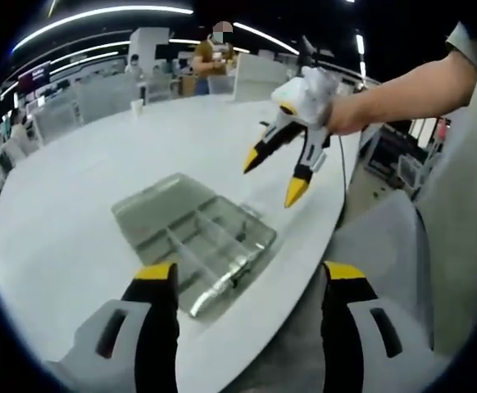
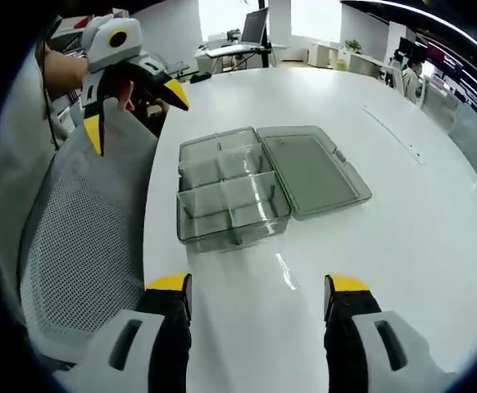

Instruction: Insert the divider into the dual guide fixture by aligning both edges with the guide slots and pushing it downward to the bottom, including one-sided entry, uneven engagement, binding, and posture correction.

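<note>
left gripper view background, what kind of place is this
Probably an open-plan office or lab: long ceiling light strips, rows of desks and chairs behind the big white table, and a monitor by bright windows in the right gripper view.

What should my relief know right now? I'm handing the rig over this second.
Left gripper: open, empty, in the air above the mesh chair.
Right gripper: open, empty, in the air over the white table.
Clear compartment box: near the table edge, lid folded open flat, dividers standing inside.
Done: box opened.
Left: neither gripper holds a divider; pick one, seat it.
</note>
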The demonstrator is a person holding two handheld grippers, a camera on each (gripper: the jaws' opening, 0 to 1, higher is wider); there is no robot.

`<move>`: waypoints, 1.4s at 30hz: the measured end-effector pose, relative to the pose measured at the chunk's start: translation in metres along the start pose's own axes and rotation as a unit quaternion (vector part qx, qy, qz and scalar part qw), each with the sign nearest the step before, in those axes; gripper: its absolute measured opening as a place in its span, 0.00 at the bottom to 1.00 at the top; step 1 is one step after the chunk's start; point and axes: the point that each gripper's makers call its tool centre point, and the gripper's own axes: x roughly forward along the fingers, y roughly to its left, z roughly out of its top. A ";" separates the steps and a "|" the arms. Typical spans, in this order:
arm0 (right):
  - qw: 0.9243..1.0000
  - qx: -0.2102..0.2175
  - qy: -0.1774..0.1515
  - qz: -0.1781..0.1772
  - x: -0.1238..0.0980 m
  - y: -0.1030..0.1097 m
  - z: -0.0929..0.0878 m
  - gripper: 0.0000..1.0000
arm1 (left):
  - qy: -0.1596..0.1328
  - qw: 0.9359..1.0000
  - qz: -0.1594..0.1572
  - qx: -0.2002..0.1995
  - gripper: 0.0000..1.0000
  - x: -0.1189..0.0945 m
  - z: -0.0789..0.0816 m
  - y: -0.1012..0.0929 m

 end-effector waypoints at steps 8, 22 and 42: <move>0.999 -0.038 0.022 0.009 0.010 0.003 -0.005 0.60 | 0.002 1.000 0.003 -0.004 0.69 0.000 -0.002 0.002; 0.993 -0.099 0.066 0.025 0.030 0.000 -0.016 0.50 | 0.005 1.000 0.007 -0.009 0.69 0.000 -0.003 0.006; 0.985 -0.143 0.085 0.050 0.046 0.001 -0.017 0.40 | 0.015 1.000 0.012 -0.012 0.69 0.002 -0.006 0.008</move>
